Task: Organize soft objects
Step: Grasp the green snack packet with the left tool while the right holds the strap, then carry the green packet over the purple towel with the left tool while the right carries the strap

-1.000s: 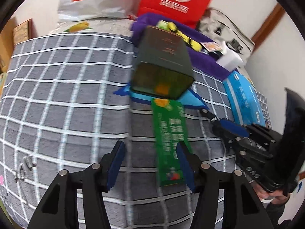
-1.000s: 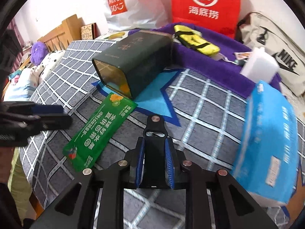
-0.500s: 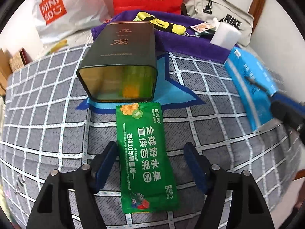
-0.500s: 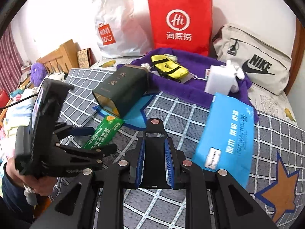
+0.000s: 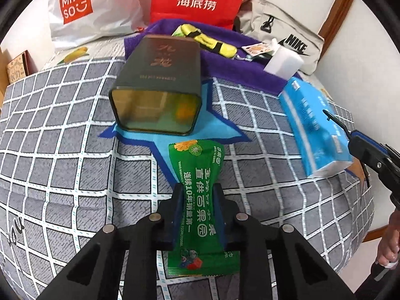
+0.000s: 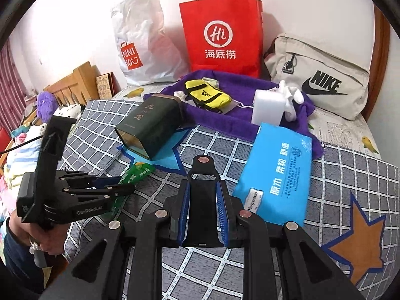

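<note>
Checked grey bedding point(image 5: 62, 150) carries a dark tin point(image 5: 160, 87) lying on its side, its open mouth showing only reflections. Just before it, the left gripper point(image 5: 198, 215) pinches the green sachet point(image 5: 200, 200) at mid-length. The right gripper point(image 6: 203, 215) stands closed, holding nothing, near the blue tissue pack point(image 6: 277, 175).

Left gripper point(image 5: 197, 208) clamped — right gripper point(image 6: 203, 216) closed

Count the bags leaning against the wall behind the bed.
3: white Miniso bag on the left, red paper bag in the middle, beige Nike bag on the right. More may be hidden.
</note>
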The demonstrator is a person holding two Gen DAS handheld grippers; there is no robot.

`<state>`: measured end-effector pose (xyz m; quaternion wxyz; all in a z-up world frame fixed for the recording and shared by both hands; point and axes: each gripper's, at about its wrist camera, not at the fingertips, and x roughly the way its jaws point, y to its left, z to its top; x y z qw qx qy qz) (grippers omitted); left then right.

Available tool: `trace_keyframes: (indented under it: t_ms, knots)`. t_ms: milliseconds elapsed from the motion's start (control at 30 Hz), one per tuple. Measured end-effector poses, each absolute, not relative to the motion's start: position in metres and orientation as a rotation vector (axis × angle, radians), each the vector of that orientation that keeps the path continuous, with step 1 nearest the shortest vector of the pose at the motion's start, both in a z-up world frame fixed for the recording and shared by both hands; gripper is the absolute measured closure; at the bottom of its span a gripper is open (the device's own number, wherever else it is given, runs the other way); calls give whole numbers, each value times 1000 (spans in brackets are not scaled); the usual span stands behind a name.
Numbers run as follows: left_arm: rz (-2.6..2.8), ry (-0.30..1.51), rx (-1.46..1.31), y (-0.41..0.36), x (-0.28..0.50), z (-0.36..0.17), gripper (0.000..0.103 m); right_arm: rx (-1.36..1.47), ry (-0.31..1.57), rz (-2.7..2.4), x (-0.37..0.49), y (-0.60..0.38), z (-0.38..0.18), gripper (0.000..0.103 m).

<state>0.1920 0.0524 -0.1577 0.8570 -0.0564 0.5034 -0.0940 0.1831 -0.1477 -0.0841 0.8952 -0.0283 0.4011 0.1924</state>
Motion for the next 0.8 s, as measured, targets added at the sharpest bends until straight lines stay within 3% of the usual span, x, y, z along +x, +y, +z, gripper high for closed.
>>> trace_keyframes:
  t_ms: [800]
  knots:
    - [-268, 906, -141, 45, 202, -73, 82, -6, 786, 354, 200, -168, -39, 81]
